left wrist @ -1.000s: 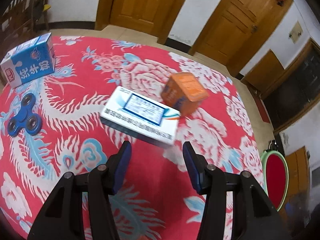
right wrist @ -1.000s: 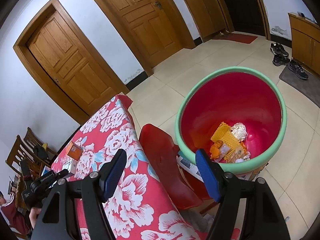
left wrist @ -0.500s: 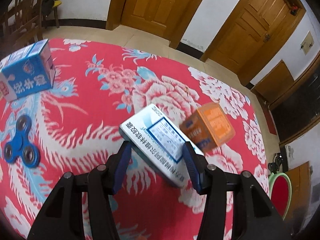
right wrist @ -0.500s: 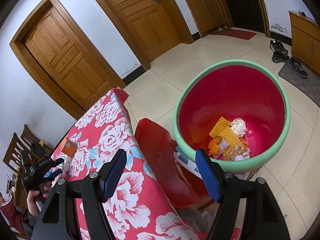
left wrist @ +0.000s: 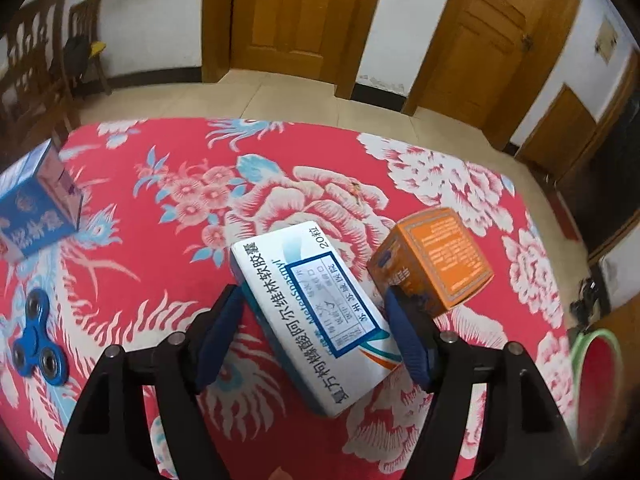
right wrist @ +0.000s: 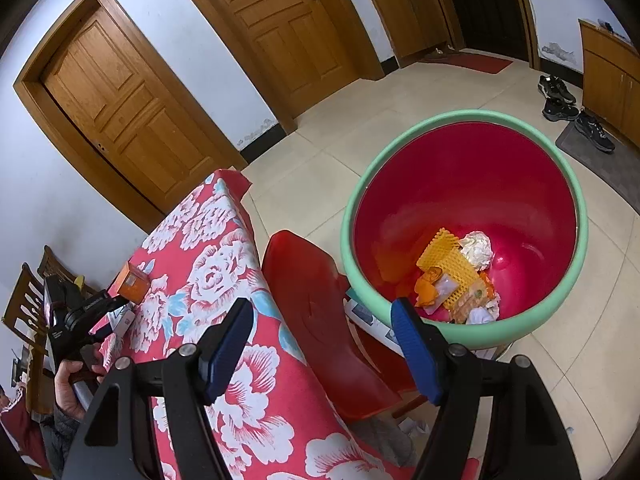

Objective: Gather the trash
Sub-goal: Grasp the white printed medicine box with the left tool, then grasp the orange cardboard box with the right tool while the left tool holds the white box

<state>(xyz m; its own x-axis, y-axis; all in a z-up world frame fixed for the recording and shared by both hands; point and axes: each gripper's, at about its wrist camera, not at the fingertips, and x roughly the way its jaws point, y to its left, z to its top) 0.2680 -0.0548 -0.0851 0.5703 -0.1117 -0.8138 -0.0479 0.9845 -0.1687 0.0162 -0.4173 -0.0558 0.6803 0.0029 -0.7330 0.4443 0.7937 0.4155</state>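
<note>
A white medicine box lies on the red flowered tablecloth, angled between the blue fingers of my left gripper. Its jaws are opening and the pads flank the box without pressing on it. An orange box stands just right of it, close to the right finger. A blue milk carton sits at the far left. My right gripper hangs open and empty over the table's edge and a red chair. Beyond it stands the green-rimmed red bin holding trash.
A blue fidget spinner lies on the cloth at the left. A person's hand carries the left gripper beside the orange box. Wooden doors line the walls, chairs stand at the far left, and shoes lie on the floor.
My left gripper has moved forward over the white box, which now lies between its fingers, and its jaws have widened. The right gripper has stayed above the bin.
</note>
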